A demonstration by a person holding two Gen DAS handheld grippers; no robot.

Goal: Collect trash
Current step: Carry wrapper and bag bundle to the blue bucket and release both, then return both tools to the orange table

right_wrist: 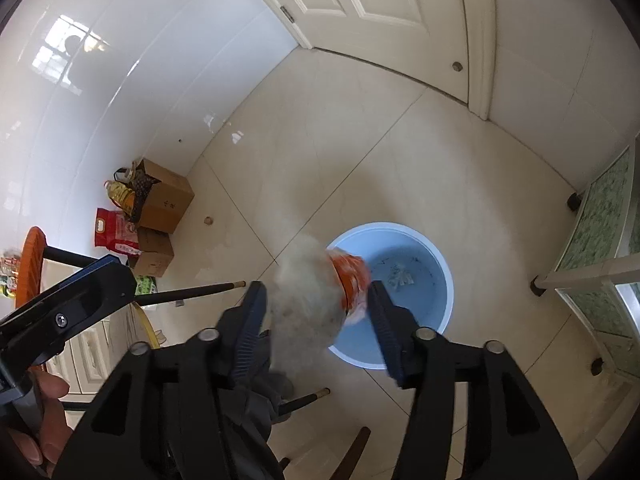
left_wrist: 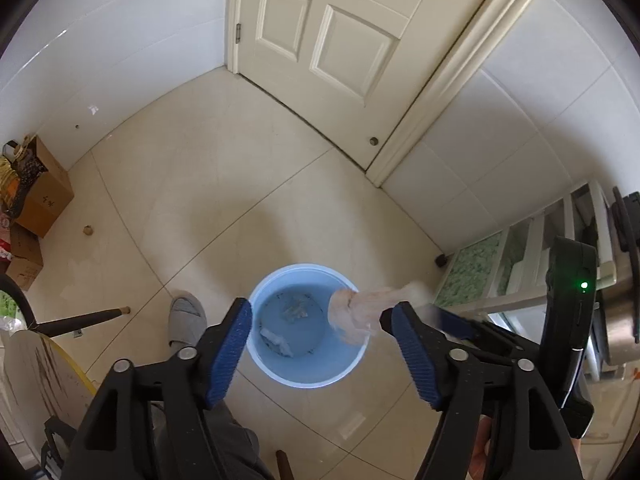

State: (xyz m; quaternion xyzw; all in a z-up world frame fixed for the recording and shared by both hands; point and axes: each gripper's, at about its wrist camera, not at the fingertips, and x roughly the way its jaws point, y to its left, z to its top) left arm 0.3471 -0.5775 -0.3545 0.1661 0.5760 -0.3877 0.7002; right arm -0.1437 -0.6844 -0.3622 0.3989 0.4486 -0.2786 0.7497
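Observation:
A light blue bin [left_wrist: 306,372] stands on the tiled floor below both grippers, with a few scraps of trash [left_wrist: 280,342] on its bottom. It also shows in the right wrist view [right_wrist: 440,272]. A blurred orange and white wrapper [right_wrist: 320,292] hangs between the spread fingers of my right gripper [right_wrist: 318,320], over the bin's near rim; the jaws stand open around it. In the left wrist view the same wrapper [left_wrist: 360,308] shows over the bin's right side, at my right gripper's blue fingertip [left_wrist: 440,316]. My left gripper [left_wrist: 320,348] is open and empty above the bin.
A closed cream door [left_wrist: 332,40] is ahead. Cardboard boxes [right_wrist: 160,204], an oil bottle and a red bag stand by the left wall. A green glass-fronted cabinet [right_wrist: 600,240] is at the right. Dark chair legs [right_wrist: 200,292] and my slippered foot [left_wrist: 186,320] are nearby.

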